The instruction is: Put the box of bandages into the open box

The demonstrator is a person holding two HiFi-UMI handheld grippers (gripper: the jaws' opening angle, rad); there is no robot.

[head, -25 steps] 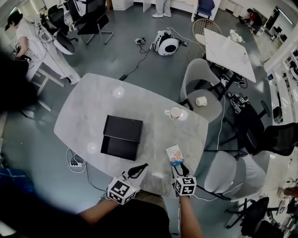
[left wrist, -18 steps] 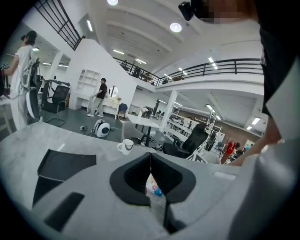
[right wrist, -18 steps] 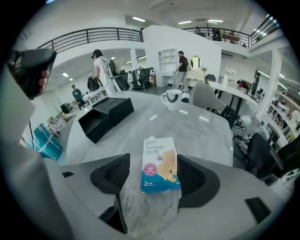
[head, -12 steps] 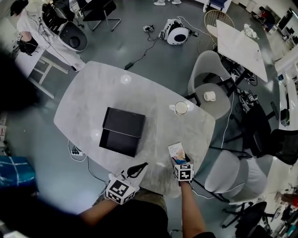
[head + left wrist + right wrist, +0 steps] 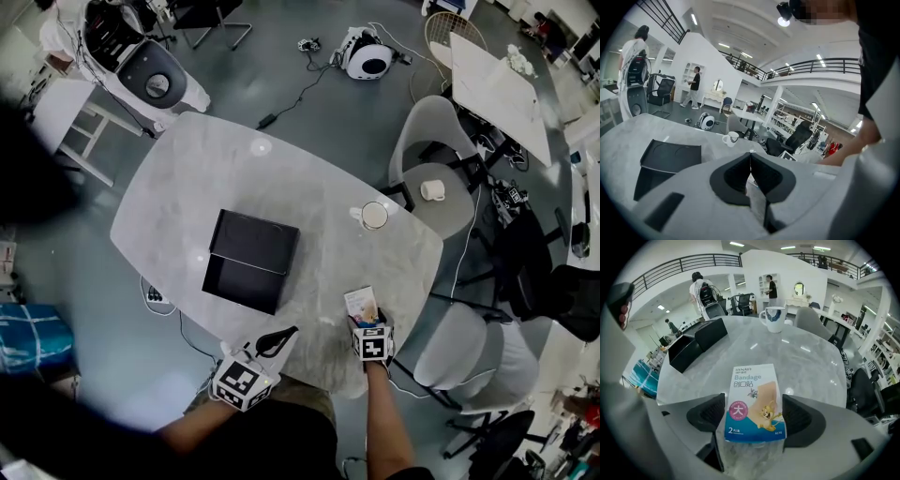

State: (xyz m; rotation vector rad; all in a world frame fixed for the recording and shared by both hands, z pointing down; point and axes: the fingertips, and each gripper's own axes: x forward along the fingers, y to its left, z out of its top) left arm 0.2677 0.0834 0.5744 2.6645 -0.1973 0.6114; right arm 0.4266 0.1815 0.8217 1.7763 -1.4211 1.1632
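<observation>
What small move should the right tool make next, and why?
Probably close the right tool on the bandage box. Its jaws have just been opening and stand apart on either side of the box, which lies flat on the table, not yet gripped. The open black box sits further across the table, so a grip likely has to come before any lift.

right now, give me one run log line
right gripper: jaws just opened wide, straddling bandage box flat on table | left gripper: shut, empty | open box: apart, untouched
</observation>
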